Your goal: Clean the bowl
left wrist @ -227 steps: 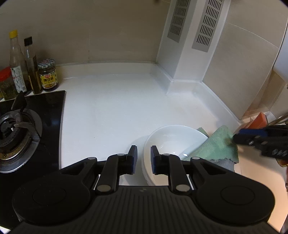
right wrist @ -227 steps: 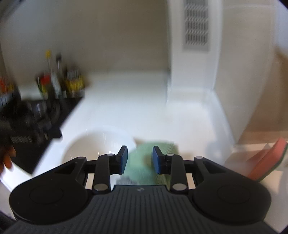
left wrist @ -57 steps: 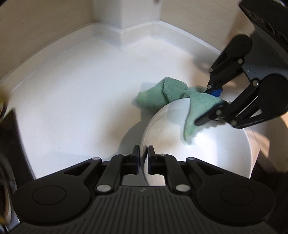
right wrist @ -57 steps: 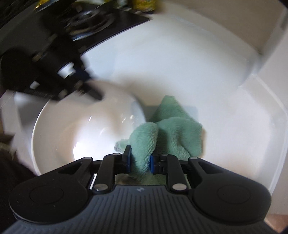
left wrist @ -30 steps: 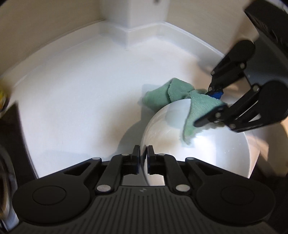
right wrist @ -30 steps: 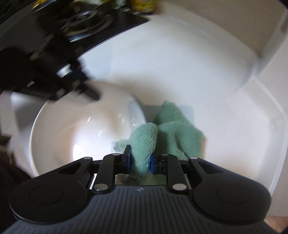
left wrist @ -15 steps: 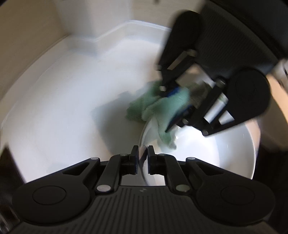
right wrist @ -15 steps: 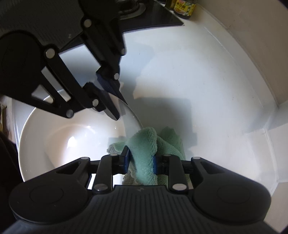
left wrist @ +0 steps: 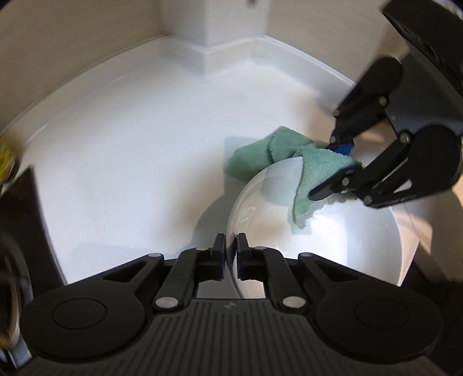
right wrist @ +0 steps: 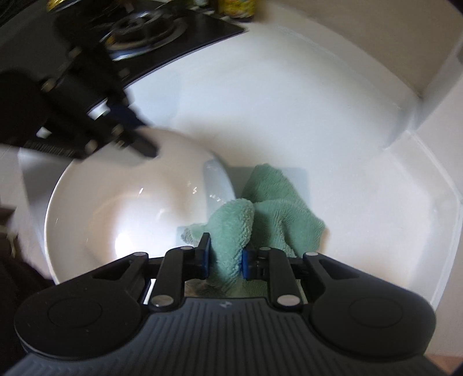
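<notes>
A white bowl (left wrist: 332, 245) (right wrist: 115, 208) sits on the white counter. My left gripper (left wrist: 230, 245) is shut on its near rim, which stands edge-on between the pads. In the right wrist view the left gripper (right wrist: 140, 136) shows blurred at the bowl's upper left. A green cloth (left wrist: 260, 156) (right wrist: 277, 211) drapes over the bowl's far rim, part inside and part on the counter. My right gripper (left wrist: 330, 170) (right wrist: 225, 254) pinches a fold of the cloth at that rim. Its jaws are closing, with the cloth between the blue pads.
A black gas hob (right wrist: 150, 26) lies past the bowl, with jars (right wrist: 234, 5) behind it. The white counter (left wrist: 130, 144) runs back to a raised edge and a boxed wall column (left wrist: 214, 29). The hob's corner (left wrist: 17, 217) shows at the left.
Half a second ago the right gripper and cloth were swung over toward the left gripper; now they are back at the bowl's far rim. The left gripper has kept its hold.
</notes>
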The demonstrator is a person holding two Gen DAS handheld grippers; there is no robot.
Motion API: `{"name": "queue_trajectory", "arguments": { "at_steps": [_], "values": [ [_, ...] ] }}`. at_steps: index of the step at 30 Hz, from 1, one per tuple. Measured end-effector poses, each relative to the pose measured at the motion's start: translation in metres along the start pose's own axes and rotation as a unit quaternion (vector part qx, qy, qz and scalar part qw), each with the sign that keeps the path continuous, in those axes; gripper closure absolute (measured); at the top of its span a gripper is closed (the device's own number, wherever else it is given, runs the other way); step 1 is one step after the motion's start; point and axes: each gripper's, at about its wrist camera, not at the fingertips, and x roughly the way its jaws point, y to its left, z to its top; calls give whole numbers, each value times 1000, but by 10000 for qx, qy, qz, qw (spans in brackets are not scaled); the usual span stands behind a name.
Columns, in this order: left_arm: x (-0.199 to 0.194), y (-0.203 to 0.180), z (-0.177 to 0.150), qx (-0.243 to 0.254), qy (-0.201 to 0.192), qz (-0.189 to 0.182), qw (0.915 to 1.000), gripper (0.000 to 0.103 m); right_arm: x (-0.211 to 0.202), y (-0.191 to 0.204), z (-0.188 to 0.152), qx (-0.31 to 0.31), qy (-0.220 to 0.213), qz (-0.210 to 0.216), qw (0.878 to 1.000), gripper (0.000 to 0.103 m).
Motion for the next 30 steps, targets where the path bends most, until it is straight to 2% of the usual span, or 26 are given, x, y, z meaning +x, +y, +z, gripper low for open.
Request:
{"name": "queue_trajectory", "arguments": {
  "at_steps": [4,7,9,11,13,16,18,21,22,24,26,28,30],
  "values": [
    [20,-4,23,903,168,22,9958,96,1,-2,12,-499,223,-37,9985,84],
    [29,-4,35,1207,185,-98,9925,95,5,1,26,-1014,224,-214,9944,83],
    [33,-2,41,1190,150,-161,9926,95,9,4,37,-1290,167,-248,9912,82],
    [36,3,43,906,68,-104,9958,93,10,4,41,-1254,120,-228,9918,81],
    [35,12,38,378,37,28,9993,83,8,-3,40,-900,-17,-183,9958,82],
    [35,12,27,-30,17,212,9998,81,2,-16,30,-191,-205,-87,9996,84],
    [33,11,18,-105,-3,266,9996,81,-3,-18,20,192,-308,-151,9992,85],
    [36,10,12,63,-51,256,9996,81,-8,-11,9,393,-366,-354,9979,85],
    [40,12,14,100,-62,229,9997,86,-10,-7,6,296,-322,-407,9982,85],
    [44,19,19,176,-42,67,9998,93,-14,-2,0,29,-157,-344,9993,85],
    [51,25,27,358,-15,-45,9993,94,-19,-4,-6,-172,3,-132,9998,84],
    [61,23,36,763,32,-113,9970,95,-22,-9,-6,-406,232,62,9989,83],
    [69,21,44,1045,82,-123,9944,94,-21,-10,0,-685,371,7,9970,82]
  ]
}}
